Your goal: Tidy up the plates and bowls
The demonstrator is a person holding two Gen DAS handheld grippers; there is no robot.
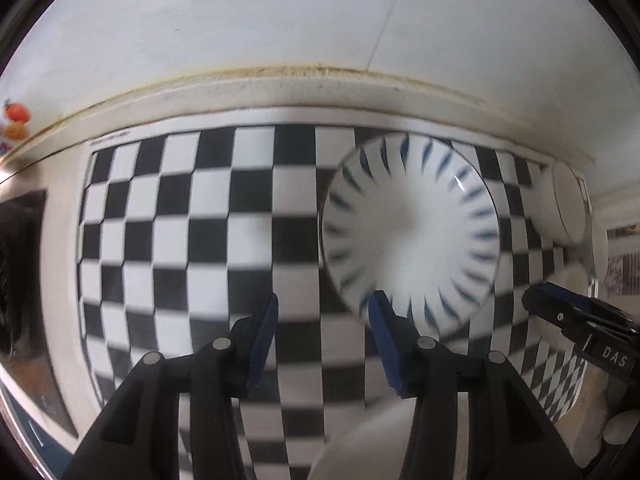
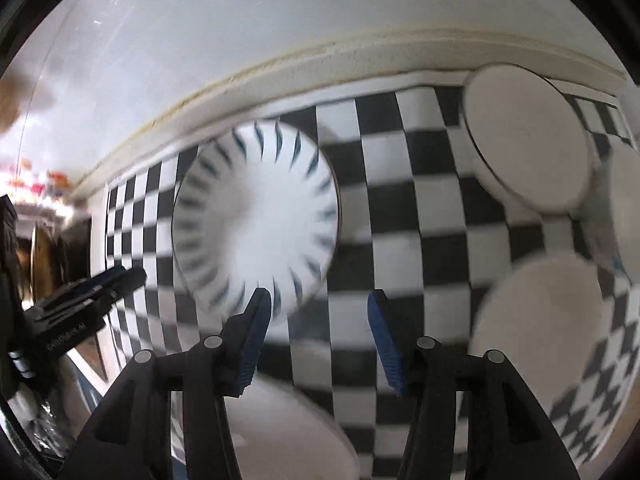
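Note:
A white bowl with blue streaks (image 1: 412, 232) (image 2: 256, 212) sits upright on a black-and-white checkered mat (image 1: 180, 220) (image 2: 404, 216). My left gripper (image 1: 325, 300) hangs over the mat just left of the bowl, open, with only mat showing between its blue pads. My right gripper (image 2: 319, 296) hovers at the bowl's right side, also open and holding nothing. Plain white plates lie at the mat's right: one at the back (image 2: 528, 144) (image 1: 568, 204), one nearer (image 2: 540, 320). Another white dish (image 2: 288, 432) (image 1: 360, 440) lies under the grippers. Both views are blurred.
A cream raised ledge (image 1: 300, 88) (image 2: 280, 80) and a white wall bound the mat at the back. Each gripper shows in the other's view: the right gripper (image 1: 536, 296) and the left gripper (image 2: 132, 274). Colourful items (image 1: 16, 120) stand far left.

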